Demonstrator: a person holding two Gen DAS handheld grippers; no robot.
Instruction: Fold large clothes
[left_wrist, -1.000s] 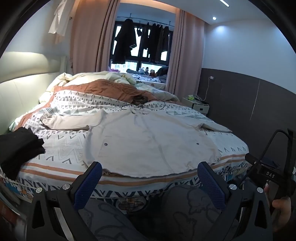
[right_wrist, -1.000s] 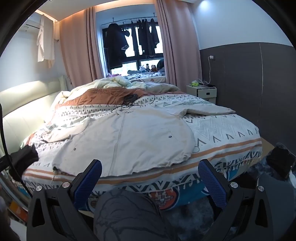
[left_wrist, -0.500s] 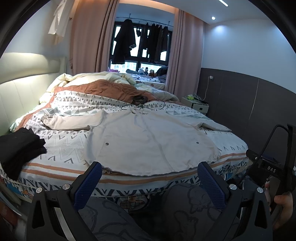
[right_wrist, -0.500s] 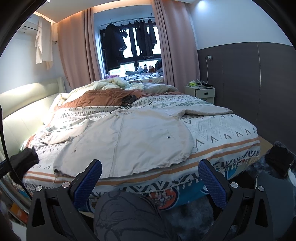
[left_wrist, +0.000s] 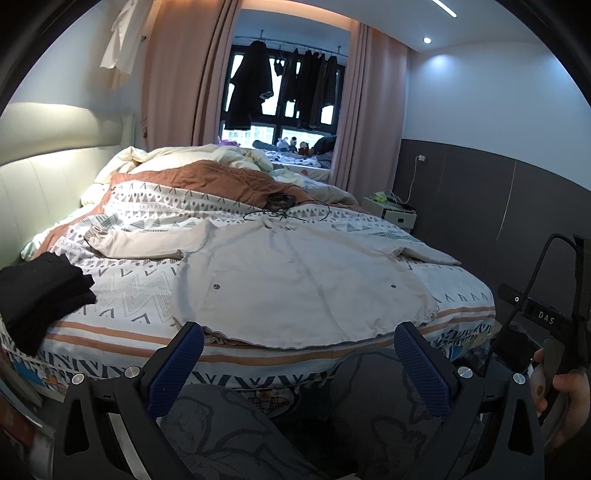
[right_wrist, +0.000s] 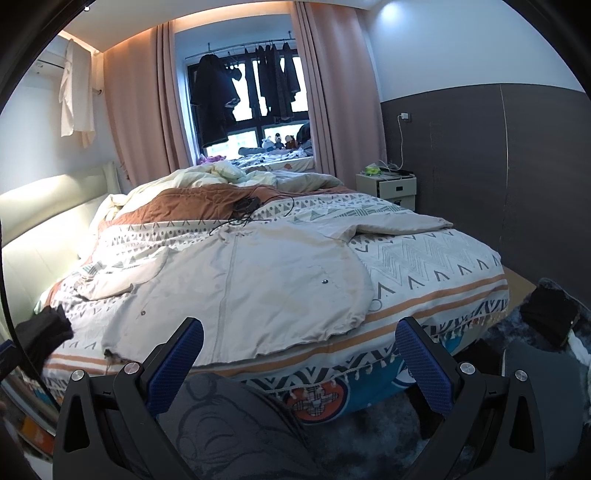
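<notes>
Left wrist view: left gripper (left_wrist: 297, 363) fingers spread wide, empty, short of the bed (left_wrist: 122, 332) edge. Coat (left_wrist: 295, 280) lies flat on the bed, sleeves outstretched, hem at the near edge. Right gripper (right_wrist: 299, 360) likewise spread, empty, short of the hem.

Jacket (left_wrist: 295, 280): lies flat on the bed (left_wrist: 122, 295), at its near edge, sleeves spread left and right
Folded garment (left_wrist: 40, 291): on the bed, left of the jacket, apart from it
Quilt (left_wrist: 207, 181): heaped on the bed behind the jacket
Cable (left_wrist: 284, 212): at the jacket collar, in front of the quilt
Nightstand (right_wrist: 386, 186): right of the bed, against the wall
Window (right_wrist: 251, 103): behind the bed
</notes>
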